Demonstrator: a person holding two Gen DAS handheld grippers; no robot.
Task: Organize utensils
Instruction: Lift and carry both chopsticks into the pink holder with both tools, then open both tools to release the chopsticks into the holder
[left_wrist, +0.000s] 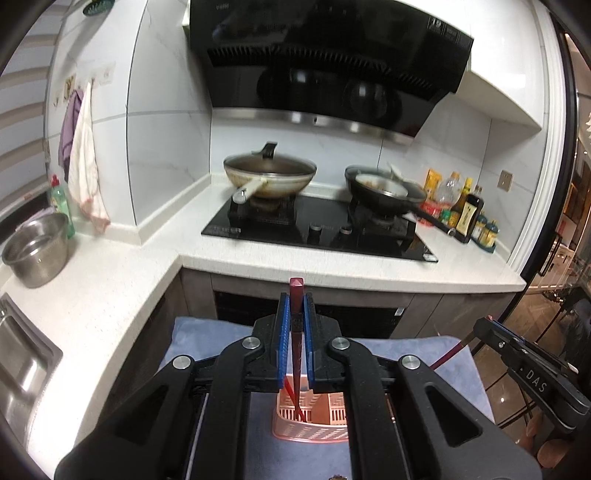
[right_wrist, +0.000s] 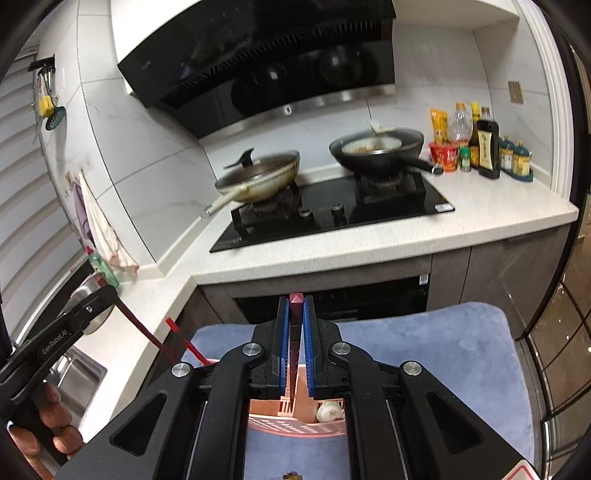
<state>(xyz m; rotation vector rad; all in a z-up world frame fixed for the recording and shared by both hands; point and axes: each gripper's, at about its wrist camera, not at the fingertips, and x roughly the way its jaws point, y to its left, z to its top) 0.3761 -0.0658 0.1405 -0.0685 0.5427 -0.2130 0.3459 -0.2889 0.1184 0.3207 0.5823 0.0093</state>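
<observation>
My left gripper (left_wrist: 296, 299) is shut on a dark red chopstick (left_wrist: 296, 291) that runs down between the blue pads into a pink slotted utensil basket (left_wrist: 310, 428). A second red chopstick (left_wrist: 291, 397) stands in that basket. My right gripper (right_wrist: 296, 302) is shut on another dark red chopstick (right_wrist: 296, 301), its lower end over the same pink basket (right_wrist: 295, 424). A white spoon (right_wrist: 330, 410) lies in the basket. The left gripper also shows at the left of the right wrist view (right_wrist: 88, 306), the right gripper at the right of the left wrist view (left_wrist: 491, 328).
The basket stands on a blue-grey mat (right_wrist: 443, 350) before the white counter (left_wrist: 332, 266). On the black hob (left_wrist: 317, 229) sit a lidded wok (left_wrist: 269, 177) and a black pan (left_wrist: 384, 192). Sauce bottles (right_wrist: 484, 144) stand right; a steel pot (left_wrist: 37, 251) and sink (left_wrist: 18, 354) left.
</observation>
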